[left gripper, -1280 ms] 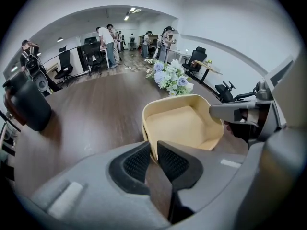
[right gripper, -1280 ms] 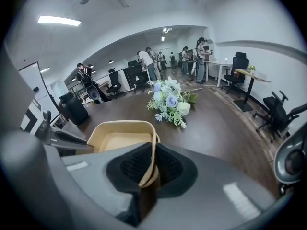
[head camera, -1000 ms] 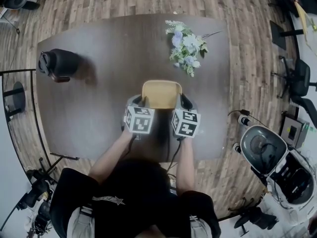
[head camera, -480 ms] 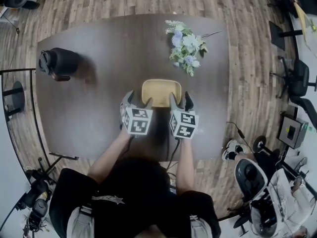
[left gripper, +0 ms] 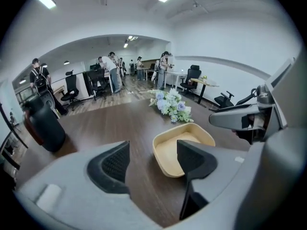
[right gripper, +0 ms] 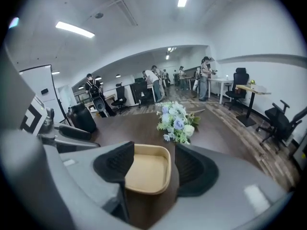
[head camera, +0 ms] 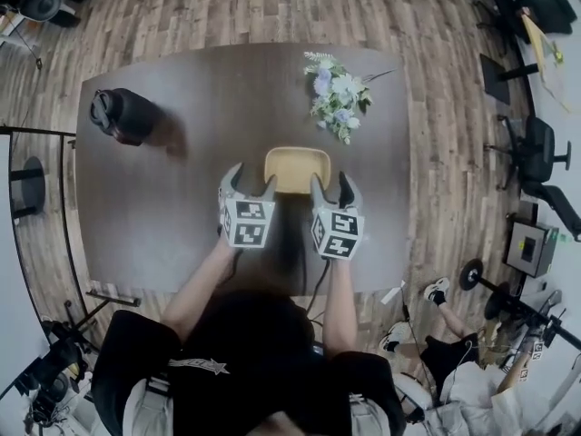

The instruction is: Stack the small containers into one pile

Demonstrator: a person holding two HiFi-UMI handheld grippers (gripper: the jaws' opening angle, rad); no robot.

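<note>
A tan, round-cornered container (head camera: 297,169) sits on the dark wooden table (head camera: 182,216), just ahead of both grippers. Whether it is one container or several nested I cannot tell. My left gripper (head camera: 251,182) stands open near its front left corner, apart from it. My right gripper (head camera: 332,187) stands open near the front right corner, also apart. In the left gripper view the container (left gripper: 184,147) lies beyond the right-hand pad of the open left gripper (left gripper: 153,164). In the right gripper view the container (right gripper: 146,171) lies beyond the spread pads of the right gripper (right gripper: 152,166), touched by neither.
A bunch of pale flowers (head camera: 338,94) lies at the table's far right. A black bag (head camera: 123,116) stands at the far left. The table's front edge runs just behind the grippers. Office chairs and a person's legs (head camera: 436,352) are on the floor to the right.
Both grippers were shut at the container's front corners; they have opened and drawn back a little toward me. The container stayed on the table.
</note>
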